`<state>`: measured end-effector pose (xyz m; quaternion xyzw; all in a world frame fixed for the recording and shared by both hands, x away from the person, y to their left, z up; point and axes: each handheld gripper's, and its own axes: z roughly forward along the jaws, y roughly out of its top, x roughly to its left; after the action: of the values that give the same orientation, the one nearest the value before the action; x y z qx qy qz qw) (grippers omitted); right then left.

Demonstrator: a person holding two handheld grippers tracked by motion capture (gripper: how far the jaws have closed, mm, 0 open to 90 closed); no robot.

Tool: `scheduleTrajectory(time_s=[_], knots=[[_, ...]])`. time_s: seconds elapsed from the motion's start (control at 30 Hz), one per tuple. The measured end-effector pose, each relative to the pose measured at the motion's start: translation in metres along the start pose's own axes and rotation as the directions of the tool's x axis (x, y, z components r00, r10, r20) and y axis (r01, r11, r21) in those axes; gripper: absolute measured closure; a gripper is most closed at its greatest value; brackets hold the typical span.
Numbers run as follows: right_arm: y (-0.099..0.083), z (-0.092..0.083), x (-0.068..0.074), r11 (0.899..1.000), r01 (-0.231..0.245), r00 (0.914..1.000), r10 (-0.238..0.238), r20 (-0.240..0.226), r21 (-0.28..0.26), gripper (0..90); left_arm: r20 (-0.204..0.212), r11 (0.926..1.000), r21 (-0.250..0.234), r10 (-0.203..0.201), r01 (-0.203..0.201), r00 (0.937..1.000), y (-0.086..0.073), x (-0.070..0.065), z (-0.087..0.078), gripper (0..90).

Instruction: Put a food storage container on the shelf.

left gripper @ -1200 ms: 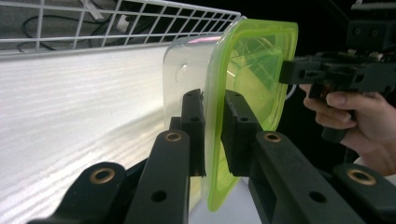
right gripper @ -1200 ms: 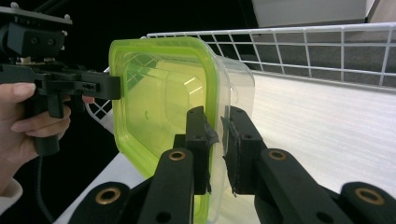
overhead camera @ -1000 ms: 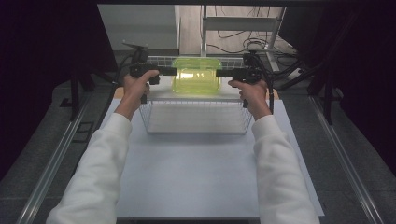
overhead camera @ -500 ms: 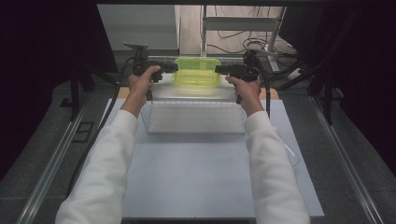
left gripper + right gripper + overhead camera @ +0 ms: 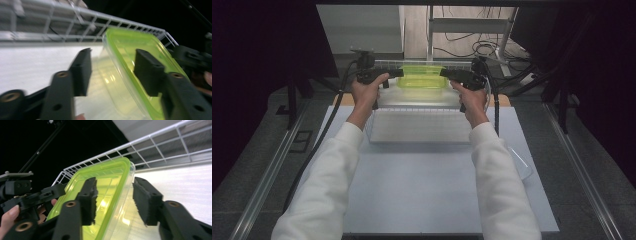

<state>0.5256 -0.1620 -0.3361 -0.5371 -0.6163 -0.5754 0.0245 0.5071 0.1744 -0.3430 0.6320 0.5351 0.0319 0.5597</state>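
Both hand-held grippers have just been opening their jaws since the earlier frames, where they pinched the two ends of the green container; the container itself has gone from above the near part of the basket to its far end, and the hands have reached further forward with it. On the desk (image 5: pixel 427 200) stands the white wire basket (image 5: pixel 419 127), and the green container (image 5: pixel 422 77), a clear box with a yellow-green lid, now rests inside it against the far wall. The left hand-held gripper (image 5: pixel 396 73) is at the left end of the container and the right hand-held gripper (image 5: pixel 447 73) is at the right end, facing each other across it. In the left gripper view the rim of the container (image 5: pixel 130 62) lies between the two released jaws, with a clear gap to the left pad, so nothing presses on it. In the right gripper view the corner of the container (image 5: pixel 112 182) also lies between the jaws, and the pads stand apart from the rim on both sides.
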Motion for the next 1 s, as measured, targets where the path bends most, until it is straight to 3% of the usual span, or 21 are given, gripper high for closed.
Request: scheduleTrajectory(time_s=[0.07, 0.1, 0.13, 0.2, 0.33, 0.47, 0.53, 0.67, 0.7, 0.73, 0.8, 0.9, 1.0], knots=[[-0.001, -0.002, 0.002, 1.0, 0.012, 0.9999, -0.012, 0.003, -0.011, 51.3, -0.006, 0.9997, -0.02, 0.016, -0.016, 0.9999, 0.0, -0.002, -0.003, 42.5], [-0.002, -0.006, 0.008, 0.998, 0.055, 0.9983, -0.055, 0.02, -0.03, 46.1, 0.003, 0.9977, -0.054, 0.041, -0.041, 0.9992, 0.001, -0.007, -0.009, 39.7], [-0.002, -0.006, 0.008, 0.998, 0.055, 0.9983, -0.055, 0.02, -0.03, 46.1, 0.003, 0.9977, -0.054, 0.041, -0.041, 0.9992, 0.001, -0.007, -0.009, 38.5], [-0.003, -0.013, 0.019, 0.989, 0.135, 0.9889, -0.131, 0.07, -0.061, 39.4, 0.028, 0.9959, -0.072, 0.058, -0.056, 0.9979, 0.002, -0.011, -0.016, 36.0], [-0.002, -0.024, 0.027, 0.979, 0.191, 0.9791, -0.185, 0.085, -0.075, 36.3, 0.027, 0.9912, -0.079, 0.109, -0.106, 0.9937, 0.002, -0.02, -0.032, 34.6], [-0.003, -0.041, 0.032, 0.966, 0.253, 0.9634, -0.247, 0.104, -0.048, 33.6, 0.04, 0.9851, -0.079, 0.156, -0.153, 0.9869, -0.007, -0.025, -0.056, 33.7], [-0.004, -0.045, 0.033, 0.964, 0.265, 0.9598, -0.261, 0.104, -0.031, 32.6, 0.039, 0.9848, -0.081, 0.157, -0.154, 0.9868, -0.01, -0.025, -0.06, 33.6], [-0.016, -0.063, 0.038, 0.938, 0.342, 0.9349, -0.345, 0.082, 0.05, 30.9, 0.058, 0.9825, -0.072, 0.176, -0.172, 0.9827, -0.025, -0.023, -0.078, 33.5], [-0.016, -0.063, 0.038, 0.938, 0.342, 0.9349, -0.345, 0.082, 0.05, 30.9, 0.061, 0.9816, -0.059, 0.185, -0.181, 0.9808, -0.029, -0.023, -0.082, 33.5], [-0.024, -0.072, 0.04, 0.925, 0.37, 0.9227, -0.377, 0.083, 0.083, 28.9, 0.068, 0.9798, -0.043, 0.198, -0.195, 0.9779, -0.035, -0.022, -0.087, 32.2], [-0.027, -0.075, 0.041, 0.92, 0.381, 0.9177, -0.388, 0.084, 0.094, 28.7, 0.078, 0.9771, -0.013, 0.213, -0.212, 0.974, -0.042, -0.022, -0.094, 32.2], [-0.039, -0.09, 0.043, 0.894, 0.424, 0.8949, -0.438, 0.084, 0.146, 28.9, 0.057, 0.9634, 0.029, 0.265, -0.266, 0.9627, -0.057, -0.023, -0.106, 32.9], [-0.047, -0.099, 0.043, 0.874, 0.446, 0.8827, -0.465, 0.066, 0.191, 30.5, 0.051, 0.9491, 0.069, 0.304, -0.307, 0.9512, -0.07, -0.027, -0.114, 33.0]])
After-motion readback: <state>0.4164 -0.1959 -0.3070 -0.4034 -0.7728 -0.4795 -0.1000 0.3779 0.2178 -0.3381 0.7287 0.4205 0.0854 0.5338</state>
